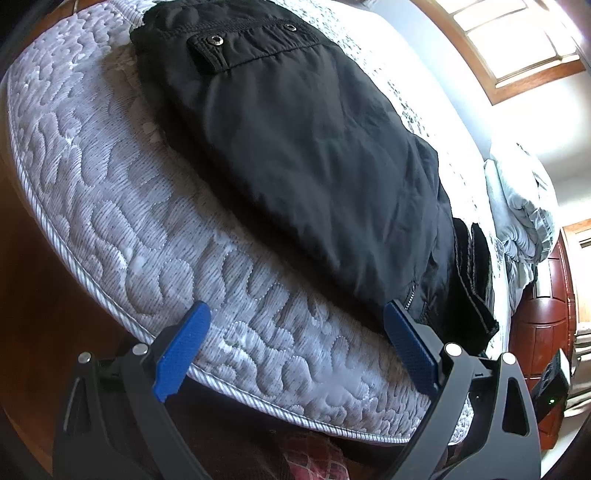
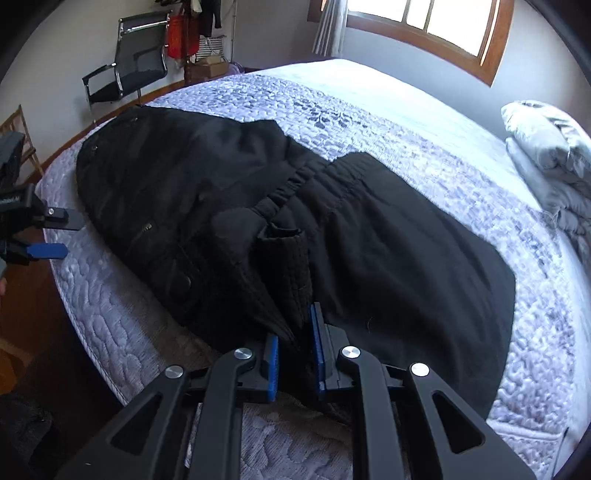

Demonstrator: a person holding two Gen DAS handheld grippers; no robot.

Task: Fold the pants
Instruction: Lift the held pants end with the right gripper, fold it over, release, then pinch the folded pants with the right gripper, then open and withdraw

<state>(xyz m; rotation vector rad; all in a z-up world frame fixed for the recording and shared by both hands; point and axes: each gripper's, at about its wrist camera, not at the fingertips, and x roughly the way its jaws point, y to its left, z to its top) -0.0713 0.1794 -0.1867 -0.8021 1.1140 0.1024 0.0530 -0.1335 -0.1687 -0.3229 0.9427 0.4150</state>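
Note:
Black pants (image 1: 295, 147) lie on a quilted white mattress (image 1: 110, 206), partly folded, with a snap pocket at the far end. In the right wrist view the pants (image 2: 388, 258) spread across the bed, with the elastic waistband near the middle. My left gripper (image 1: 295, 314) is open over the mattress edge, its right fingertip beside the pants' near edge, holding nothing. It also shows in the right wrist view (image 2: 55, 236), at the left. My right gripper (image 2: 295, 332) is shut on a bunched fold of the pants at the near edge.
A grey bundled duvet (image 2: 554, 162) lies at the head of the bed. A black chair (image 2: 129, 62) stands by the far wall next to hanging clothes. A wooden-framed window (image 2: 424, 22) is behind the bed. A red-brown cabinet (image 1: 543, 314) stands beside the bed.

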